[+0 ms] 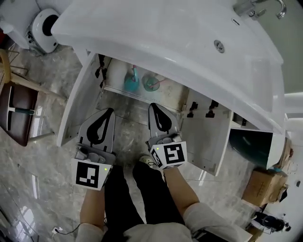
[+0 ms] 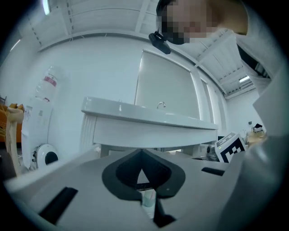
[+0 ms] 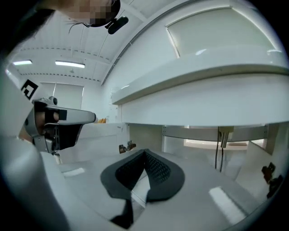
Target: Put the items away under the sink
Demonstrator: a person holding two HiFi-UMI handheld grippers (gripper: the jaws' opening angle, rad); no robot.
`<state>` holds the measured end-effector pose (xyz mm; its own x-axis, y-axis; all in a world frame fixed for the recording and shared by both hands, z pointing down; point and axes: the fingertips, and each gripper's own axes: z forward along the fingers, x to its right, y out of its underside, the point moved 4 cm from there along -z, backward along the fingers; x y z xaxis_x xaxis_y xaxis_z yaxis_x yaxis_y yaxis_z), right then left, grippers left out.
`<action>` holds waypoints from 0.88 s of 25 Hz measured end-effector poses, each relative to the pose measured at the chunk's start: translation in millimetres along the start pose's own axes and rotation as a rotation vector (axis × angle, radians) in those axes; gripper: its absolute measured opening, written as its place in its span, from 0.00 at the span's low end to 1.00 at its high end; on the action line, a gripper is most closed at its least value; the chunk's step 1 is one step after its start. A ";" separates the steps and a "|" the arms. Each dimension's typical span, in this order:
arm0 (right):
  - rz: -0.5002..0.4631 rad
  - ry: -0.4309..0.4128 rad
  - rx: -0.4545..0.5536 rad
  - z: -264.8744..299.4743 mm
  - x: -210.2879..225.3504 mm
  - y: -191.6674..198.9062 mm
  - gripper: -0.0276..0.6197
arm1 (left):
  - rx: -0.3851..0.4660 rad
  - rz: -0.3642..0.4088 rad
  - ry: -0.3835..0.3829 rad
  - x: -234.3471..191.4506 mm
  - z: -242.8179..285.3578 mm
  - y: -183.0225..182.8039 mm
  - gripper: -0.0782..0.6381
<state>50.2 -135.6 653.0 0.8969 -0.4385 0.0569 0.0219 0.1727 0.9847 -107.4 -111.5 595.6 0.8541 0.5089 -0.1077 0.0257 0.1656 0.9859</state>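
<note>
Teal cup [image 1: 131,84] upright under sink [image 1: 189,42]

Glossy sink [image 1: 165,33], polished marble-look floor [image 1: 38,175], chrome tap [image 1: 251,7]

Grey marble floor [image 1: 47,160], brown chair [image 1: 16,113] left, white walls [image 2: 90,67].

Beneath the sink [image 1: 180,42], faucet [image 1: 255,8] at its far edge, an open cabinet [image 1: 168,97]: left door [image 1: 78,101] swung out leftward, right door [image 1: 208,137] rightward. Inside, at the back left, left cup [image 1: 131,82] just beside right cup [image 1: 151,83]. Before the opening, left gripper [image 1: 106,113] and right gripper [image 1: 155,108] side by side, apart. On the floor, chair [image 1: 16,111] far left, cardboard box [image 1: 265,186] far right.
</note>
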 end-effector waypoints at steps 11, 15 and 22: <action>0.039 -0.002 0.006 -57.6 4.7 -159.1 0.06 | 0.066 0.016 -0.052 21.9 -31.8 -157.9 0.11; 0.038 -0.010 0.019 -70.9 6.1 -210.1 0.06 | 0.074 0.026 -0.054 33.1 -38.2 -206.0 0.11; 0.046 -0.026 0.034 -91.5 6.3 -285.0 0.06 | 0.092 0.029 -0.050 48.1 -52.7 -275.2 0.11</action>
<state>90.1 -107.0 357.7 0.8850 -0.4535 0.1056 -0.0342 0.1628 0.9861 -100.8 -88.1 312.3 0.8798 0.4695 -0.0748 0.0463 0.0719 0.9963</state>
